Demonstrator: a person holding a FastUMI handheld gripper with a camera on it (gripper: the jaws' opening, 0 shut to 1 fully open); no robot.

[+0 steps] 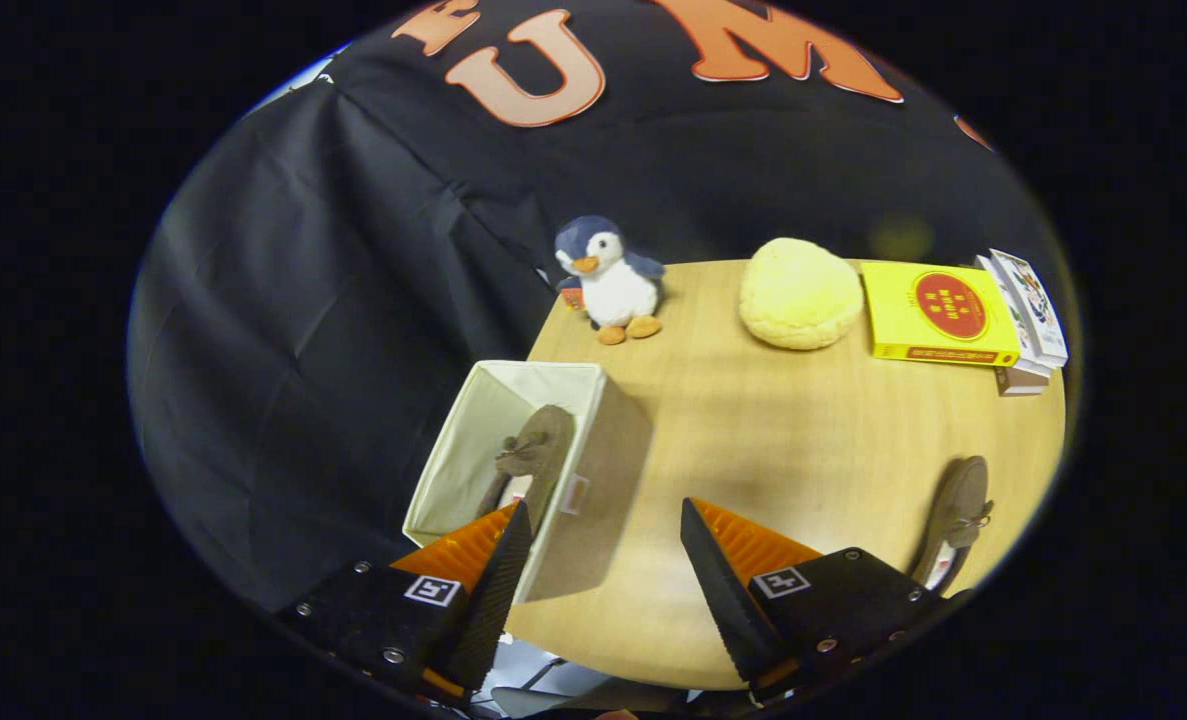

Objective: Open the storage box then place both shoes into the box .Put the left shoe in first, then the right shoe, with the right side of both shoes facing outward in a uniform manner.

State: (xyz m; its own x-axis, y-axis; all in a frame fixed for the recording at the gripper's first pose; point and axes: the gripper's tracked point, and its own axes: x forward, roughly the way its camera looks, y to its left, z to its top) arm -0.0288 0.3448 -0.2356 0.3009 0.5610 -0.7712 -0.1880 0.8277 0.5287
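Claw [605,520] is seen released above the near edge of the round wooden bench [813,440], nothing gripped. One brown bow-trimmed shoe [533,455] is seen inside the open beige fabric storage box [593,480] at the bench's left edge. Second matching shoe [958,515] is left at the right edge.

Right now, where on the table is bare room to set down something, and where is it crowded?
The widest bare patch of table lies between the open storage box, the shoe on the table and the far row. That far edge is crowded: penguin plush, yellow cushion, yellow book. One shoe already stands in the box. The fingers are open, holding nothing.
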